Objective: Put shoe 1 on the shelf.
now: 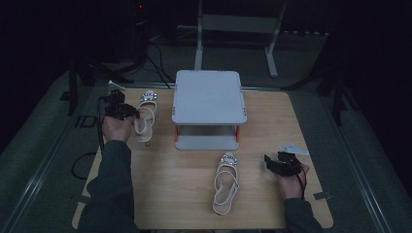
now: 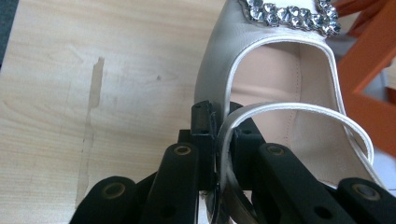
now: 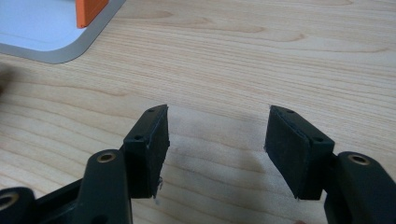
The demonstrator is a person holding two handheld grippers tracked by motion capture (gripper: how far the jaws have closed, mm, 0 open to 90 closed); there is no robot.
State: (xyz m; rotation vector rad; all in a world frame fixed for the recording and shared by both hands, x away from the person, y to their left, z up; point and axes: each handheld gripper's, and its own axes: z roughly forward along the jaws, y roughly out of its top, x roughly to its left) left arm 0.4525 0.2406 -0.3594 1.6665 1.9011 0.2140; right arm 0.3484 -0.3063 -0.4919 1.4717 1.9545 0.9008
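High view, left to right: left claw (image 1: 130, 114) at the bench's (image 1: 262, 204) far-left side, clamped on the back strap of a white sandal (image 1: 145, 116) with a jewelled toe. In the left gripper view the strap (image 2: 224, 140) sits pinched between the nearly closed jaws (pads pressing it on both sides). Centre: a grey two-level stand (image 1: 209, 97) with orange legs. In front of it a second matching sandal (image 1: 226, 183) lies flat on the bench, toe toward the stand. Right claw (image 1: 268, 162) rests just right of that sandal, jaws wide and holding nothing.
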